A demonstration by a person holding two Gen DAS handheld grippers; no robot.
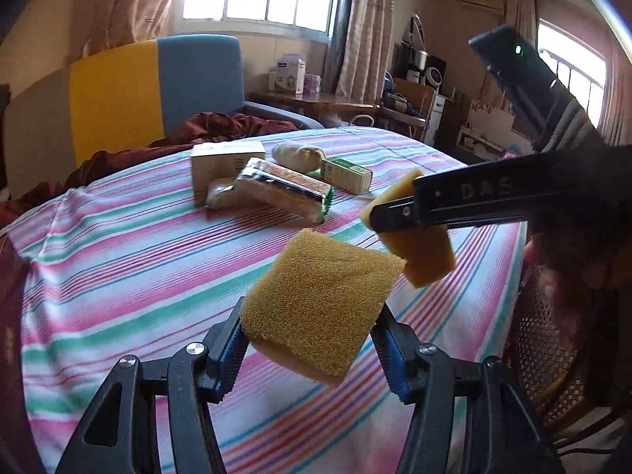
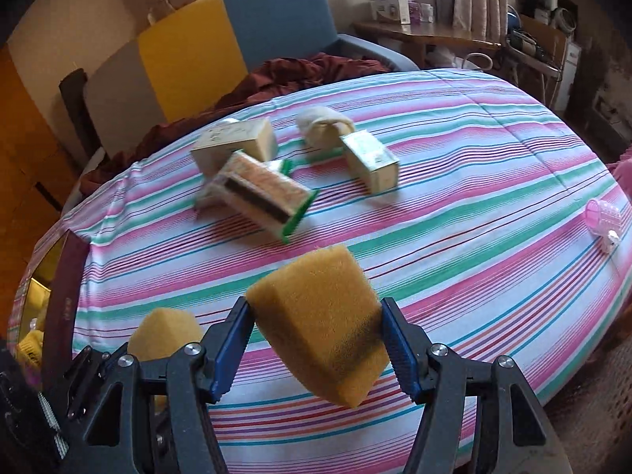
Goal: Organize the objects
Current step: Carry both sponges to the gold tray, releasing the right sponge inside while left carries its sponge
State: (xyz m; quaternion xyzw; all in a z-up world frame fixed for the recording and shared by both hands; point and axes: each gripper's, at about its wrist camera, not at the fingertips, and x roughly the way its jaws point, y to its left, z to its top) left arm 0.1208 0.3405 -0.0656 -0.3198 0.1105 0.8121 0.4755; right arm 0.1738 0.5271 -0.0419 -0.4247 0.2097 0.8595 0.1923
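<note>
Sponges: two yellow ones, both in the air over the bed [image 1: 130, 237], neither set down yet.
Left hand-held gripper [image 1: 312, 349]: clamped on a sponge [image 1: 320, 304], blue pads pressing its two sides; coarse face up, paler layer underneath.
Right hand-held gripper [image 2: 316, 351]: clamped on 2nd sponge [image 2: 320, 324], tilted, one corner hanging below the pads. In the left view the same sponge sits just right of the first, nearly touching it.
Pile on bed: beige box [image 1: 227, 164], wrapped scourer pack w/ green edge [image 1: 282, 189], small green-white carton [image 1: 347, 173], pale rolled cloth [image 1: 298, 156], all bunched mid-bed; pack leans on the beige box, and the cloth and carton touch.
Stray item: pink curler-like thing [image 2: 604, 223] near the bed's right edge, well apart from the pile.
Done so far: judging by the grips, pick-up of both sponges is done; nothing else looks sorted, as the pile lies loose and crooked.
Left to do: place both sponges somewhere w/ the rest, prob. next to the scourer pack as like goes w/ like; then square up the boxes, bring in the pink thing. Where they should end up can't be told, as no tray or bin is in clear view.
Progress guess: early to mid, carrying stage.
Watch for: sponges are soft and squash easily, so they may spring or tumble on release; bed is soft & striped cover is slightly rumpled, so things may not sit flat.
</note>
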